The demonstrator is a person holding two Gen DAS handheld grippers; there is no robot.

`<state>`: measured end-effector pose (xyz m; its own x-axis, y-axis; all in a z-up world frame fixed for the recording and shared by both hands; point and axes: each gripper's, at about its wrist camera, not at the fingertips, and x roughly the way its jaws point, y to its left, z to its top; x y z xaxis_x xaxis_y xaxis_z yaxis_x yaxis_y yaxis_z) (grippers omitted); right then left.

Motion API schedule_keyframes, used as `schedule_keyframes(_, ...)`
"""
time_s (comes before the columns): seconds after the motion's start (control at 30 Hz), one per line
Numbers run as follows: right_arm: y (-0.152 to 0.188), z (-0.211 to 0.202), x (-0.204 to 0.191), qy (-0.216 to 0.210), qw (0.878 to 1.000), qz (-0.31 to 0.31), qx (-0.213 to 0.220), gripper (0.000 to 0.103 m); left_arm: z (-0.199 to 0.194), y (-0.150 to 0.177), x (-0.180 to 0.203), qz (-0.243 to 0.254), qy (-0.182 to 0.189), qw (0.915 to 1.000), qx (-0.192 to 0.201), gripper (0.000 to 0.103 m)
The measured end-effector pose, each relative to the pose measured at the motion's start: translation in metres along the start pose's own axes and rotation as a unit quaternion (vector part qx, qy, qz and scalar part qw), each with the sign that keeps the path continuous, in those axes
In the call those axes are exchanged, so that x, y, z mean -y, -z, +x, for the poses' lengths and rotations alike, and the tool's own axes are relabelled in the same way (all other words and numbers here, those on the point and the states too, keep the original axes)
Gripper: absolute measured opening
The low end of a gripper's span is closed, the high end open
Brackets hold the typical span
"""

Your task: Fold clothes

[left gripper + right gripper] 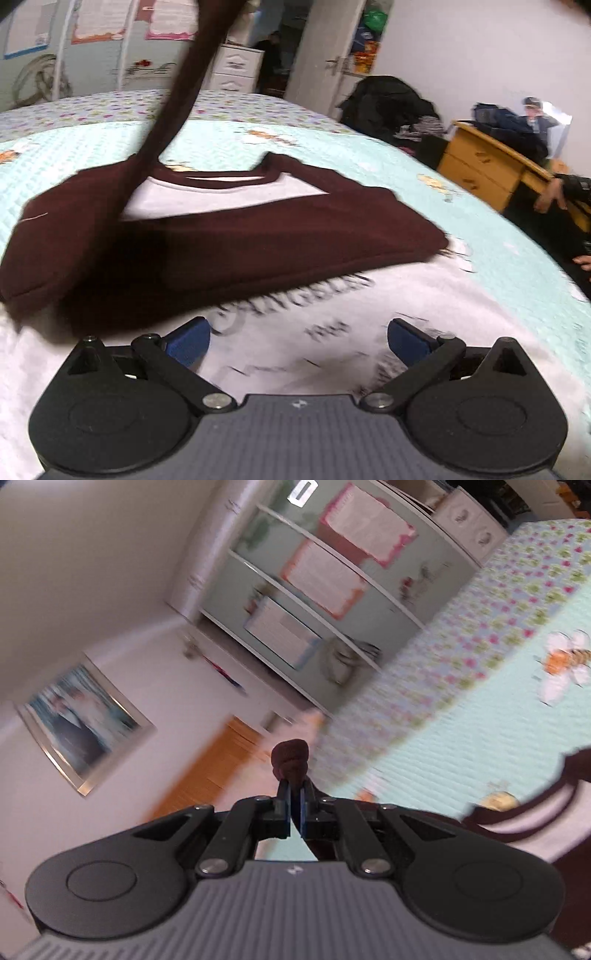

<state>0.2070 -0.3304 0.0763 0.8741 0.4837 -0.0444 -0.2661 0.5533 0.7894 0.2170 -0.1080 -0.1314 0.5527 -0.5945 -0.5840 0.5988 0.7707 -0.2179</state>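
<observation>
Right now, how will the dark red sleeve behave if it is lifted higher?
Probably floppy: the sleeve hangs as a limp band from the right gripper. It looks light, and will likely drag the shirt on the bedspread.

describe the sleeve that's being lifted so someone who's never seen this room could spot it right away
Start at the bed with the pale turquoise blanket; on it lies a maroon and white shirt. From the shirt's shoulder one maroon sleeve rises in a taut strip, its bunched cuff pinched in the right gripper. The other maroon sleeve lies flat, folded across the chest.

shirt print (295, 325) blurred, unreadable | raised sleeve (207, 55) cut off at top edge
</observation>
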Motion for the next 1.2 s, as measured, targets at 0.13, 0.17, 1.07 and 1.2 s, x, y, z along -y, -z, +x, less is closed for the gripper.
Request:
schedule_keyframes(0.13,-0.013,-0.017,-0.014,-0.006,1.0,-0.004,0.023,0.005,0.001,-0.017,-0.018,-0.005,-0.054,0.9982,0.024,0.102)
schedule_keyframes(0.17,-0.015,-0.021,-0.013,-0.003,1.0,-0.004,0.026,0.005,-0.001,-0.022,-0.024,-0.006,-0.071,0.9969,0.034,0.102)
schedule_keyframes(1.07,0.104,-0.125,0.155,0.255,0.967,0.017,0.015,0.01,-0.052,-0.003,-0.087,-0.08,-0.102,0.9913,-0.02,0.101)
schedule_keyframes(1.2,0.13,-0.164,0.189,0.289,0.951,0.112,0.0,0.01,-0.066,0.007,-0.074,-0.07,-0.088,0.993,-0.036,0.101)
